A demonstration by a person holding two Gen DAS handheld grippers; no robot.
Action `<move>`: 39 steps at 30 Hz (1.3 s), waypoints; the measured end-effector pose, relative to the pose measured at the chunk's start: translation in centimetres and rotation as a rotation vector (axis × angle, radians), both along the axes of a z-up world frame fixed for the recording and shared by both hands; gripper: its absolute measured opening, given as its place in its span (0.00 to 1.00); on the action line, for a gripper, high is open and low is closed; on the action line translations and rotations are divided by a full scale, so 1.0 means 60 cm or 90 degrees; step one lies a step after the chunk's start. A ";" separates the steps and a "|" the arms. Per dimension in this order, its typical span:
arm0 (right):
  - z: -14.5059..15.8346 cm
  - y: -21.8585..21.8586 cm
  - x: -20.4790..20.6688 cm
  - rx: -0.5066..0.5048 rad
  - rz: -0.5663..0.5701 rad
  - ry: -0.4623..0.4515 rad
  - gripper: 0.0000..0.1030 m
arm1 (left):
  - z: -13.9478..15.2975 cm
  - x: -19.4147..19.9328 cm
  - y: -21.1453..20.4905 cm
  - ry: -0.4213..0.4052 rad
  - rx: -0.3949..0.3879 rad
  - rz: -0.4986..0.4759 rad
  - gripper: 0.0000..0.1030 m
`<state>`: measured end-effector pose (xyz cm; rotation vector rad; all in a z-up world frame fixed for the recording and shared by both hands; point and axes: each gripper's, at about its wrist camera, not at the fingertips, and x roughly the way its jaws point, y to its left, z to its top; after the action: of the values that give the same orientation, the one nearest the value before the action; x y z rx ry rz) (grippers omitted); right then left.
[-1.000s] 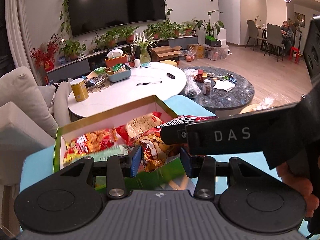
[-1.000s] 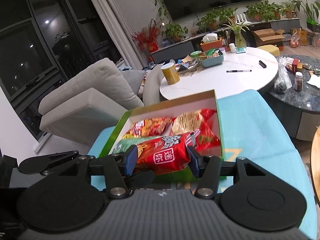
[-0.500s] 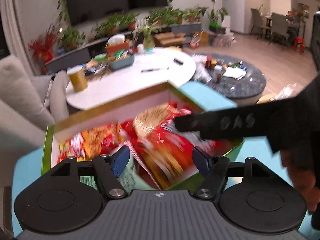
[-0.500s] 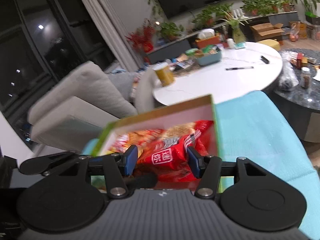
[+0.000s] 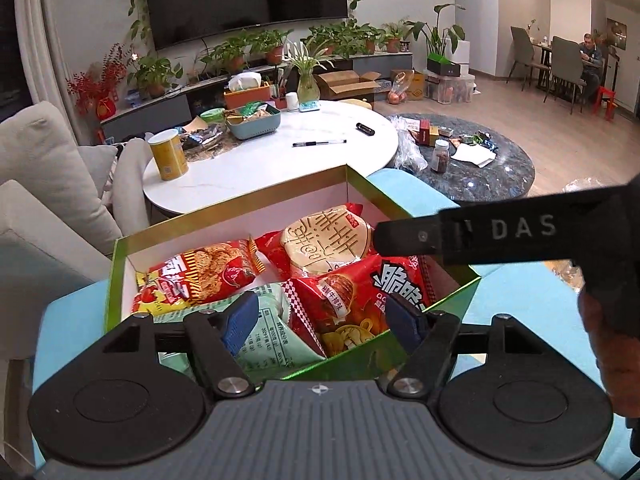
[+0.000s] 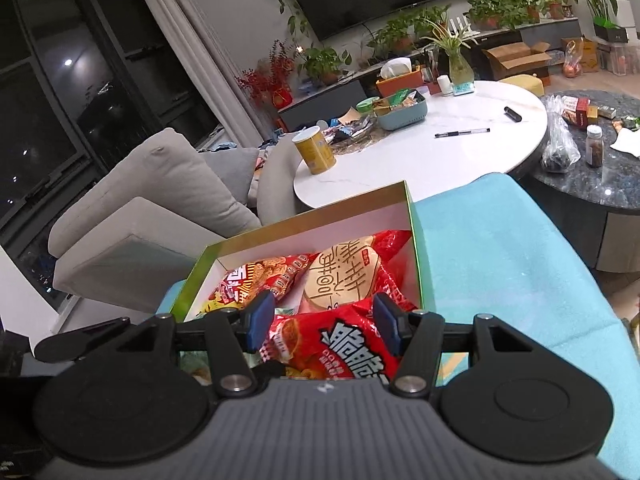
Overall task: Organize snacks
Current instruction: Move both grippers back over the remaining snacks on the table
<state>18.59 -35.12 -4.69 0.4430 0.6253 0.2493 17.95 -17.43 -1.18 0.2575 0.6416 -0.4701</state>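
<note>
A green box [image 5: 224,212] with a white inside sits on a turquoise surface and holds several snack packs. A round pale cracker pack [image 5: 326,236] lies at the back right, a red and yellow pack [image 5: 196,276] at the left, a pale green pack [image 5: 276,332] in front. A red chip bag [image 5: 360,296] lies at the front right; it also shows in the right wrist view [image 6: 340,344]. My left gripper [image 5: 320,318] is open above the box's near edge. My right gripper [image 6: 322,322] is open, its fingers either side of the red bag, and reaches in from the right.
A white round table [image 5: 280,160] stands behind the box with a yellow can [image 5: 168,154], a blue basket [image 5: 254,122] and a pen [image 5: 318,143]. A dark round table [image 5: 480,168] is at the right, a grey sofa [image 6: 160,200] at the left. Turquoise cloth [image 6: 500,260] lies right of the box.
My left gripper opened and let go of the pack it held. My right gripper opened and the red chip bag now lies in the box. Both grippers have lifted back a little.
</note>
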 end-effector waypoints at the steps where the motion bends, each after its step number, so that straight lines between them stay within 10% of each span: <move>1: 0.003 0.001 -0.003 -0.002 -0.001 -0.001 0.58 | 0.003 -0.005 0.002 -0.002 -0.001 0.002 0.67; 15: 0.047 0.019 -0.112 -0.026 0.004 -0.016 0.60 | 0.045 -0.108 0.081 -0.038 -0.033 0.029 0.78; 39: -0.010 0.099 -0.291 -0.160 0.027 0.009 0.75 | -0.026 -0.308 0.266 -0.003 -0.012 0.160 0.83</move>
<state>1.13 -29.20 -5.29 0.1902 0.6705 0.2045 -0.53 -1.47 -2.72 0.1575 0.6550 -0.2345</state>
